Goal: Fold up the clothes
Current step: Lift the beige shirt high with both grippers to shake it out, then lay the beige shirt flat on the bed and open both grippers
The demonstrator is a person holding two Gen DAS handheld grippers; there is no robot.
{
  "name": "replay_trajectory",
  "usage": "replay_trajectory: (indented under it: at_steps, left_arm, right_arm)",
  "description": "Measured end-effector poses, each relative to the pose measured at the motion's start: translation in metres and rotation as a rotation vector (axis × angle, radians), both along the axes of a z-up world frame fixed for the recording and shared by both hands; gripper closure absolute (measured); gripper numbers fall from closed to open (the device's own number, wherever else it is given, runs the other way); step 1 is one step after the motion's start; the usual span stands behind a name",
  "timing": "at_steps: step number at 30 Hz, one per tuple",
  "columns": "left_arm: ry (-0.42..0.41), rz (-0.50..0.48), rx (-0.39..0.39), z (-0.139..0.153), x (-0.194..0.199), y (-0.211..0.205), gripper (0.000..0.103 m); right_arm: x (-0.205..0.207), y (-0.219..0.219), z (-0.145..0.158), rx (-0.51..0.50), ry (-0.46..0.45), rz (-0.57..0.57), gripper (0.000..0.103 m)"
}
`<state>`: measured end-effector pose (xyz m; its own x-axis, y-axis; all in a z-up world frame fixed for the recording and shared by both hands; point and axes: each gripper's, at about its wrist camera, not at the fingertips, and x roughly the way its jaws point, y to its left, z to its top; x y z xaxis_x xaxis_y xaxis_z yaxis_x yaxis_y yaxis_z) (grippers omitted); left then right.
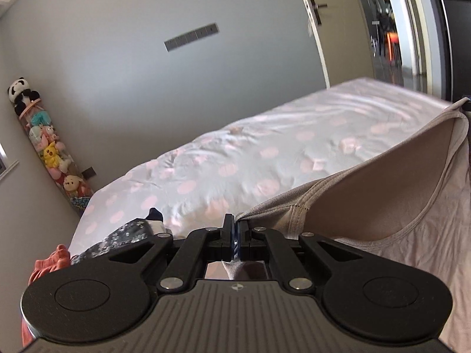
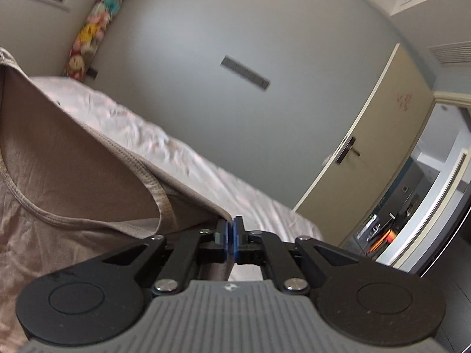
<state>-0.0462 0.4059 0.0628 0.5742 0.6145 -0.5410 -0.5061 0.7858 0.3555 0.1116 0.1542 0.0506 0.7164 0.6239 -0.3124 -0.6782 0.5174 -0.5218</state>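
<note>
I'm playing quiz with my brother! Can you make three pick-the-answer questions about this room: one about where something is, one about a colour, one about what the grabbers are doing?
1. Where are the stuffed toys?
A in the wall corner
B on the bed
C by the door

2. What colour are the spots on the bedsheet?
A green
B pink
C black

3. What are the left gripper and right gripper doing?
A hanging open
B holding toys
C pinching the beige top

Answers: 1 A, they're stacked up the corner; 2 B, the dots look pink; 3 C, cloth sits between both closed jaws.
</note>
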Motion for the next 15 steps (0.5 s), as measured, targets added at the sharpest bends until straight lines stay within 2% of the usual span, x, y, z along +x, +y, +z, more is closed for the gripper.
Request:
replay_trajectory:
  at_steps: [8, 15]
  left_arm:
    - [0.128, 0.054, -0.056, -0.091, 0.075, 0.060, 0.103]
    - [0.250, 0.064, -0.125, -0.174, 0.115, 0.101, 0.103]
  right_arm:
    - [0.091, 0.094, -0.090, -0.090, 0.086, -0.030, 0.099]
    - [0.127, 0.152, -0.152, -0.175, 0.158, -0.008, 0.099]
